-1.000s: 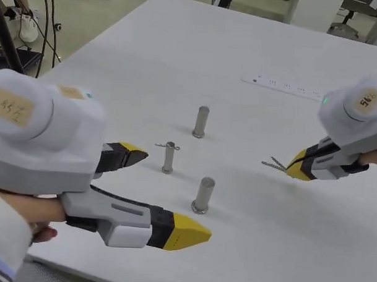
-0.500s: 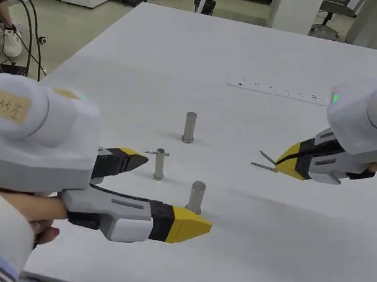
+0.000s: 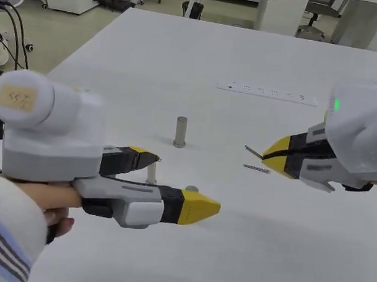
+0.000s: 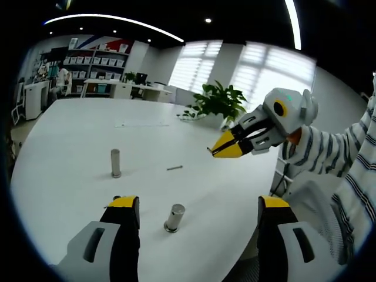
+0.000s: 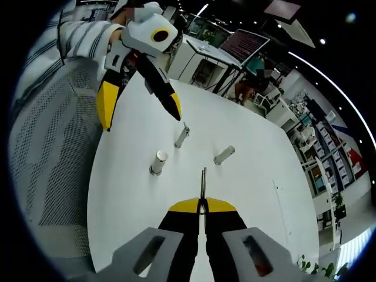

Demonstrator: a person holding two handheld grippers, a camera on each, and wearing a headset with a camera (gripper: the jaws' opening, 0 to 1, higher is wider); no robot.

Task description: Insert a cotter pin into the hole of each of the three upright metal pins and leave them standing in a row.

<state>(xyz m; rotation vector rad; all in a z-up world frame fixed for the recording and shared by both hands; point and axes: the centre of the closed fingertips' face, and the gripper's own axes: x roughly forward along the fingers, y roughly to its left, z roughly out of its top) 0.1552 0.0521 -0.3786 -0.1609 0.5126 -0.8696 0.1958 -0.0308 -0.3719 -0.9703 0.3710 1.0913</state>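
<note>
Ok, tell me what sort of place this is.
Probably an office or lab workroom, not a home. The work sits on a large white table with a power strip. Stocked shelves line the far wall, and a potted plant stands by windows with blinds.

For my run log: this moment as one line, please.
left gripper open | right gripper shut on cotter pin | second cotter pin on table

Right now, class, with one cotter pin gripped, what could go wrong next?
1. Open jaws of the left gripper flank the near metal pin; a sideways nudge could topple it.
2. The right gripper pinches the cotter pin by one end; it might twist or slip at the hole.
</note>
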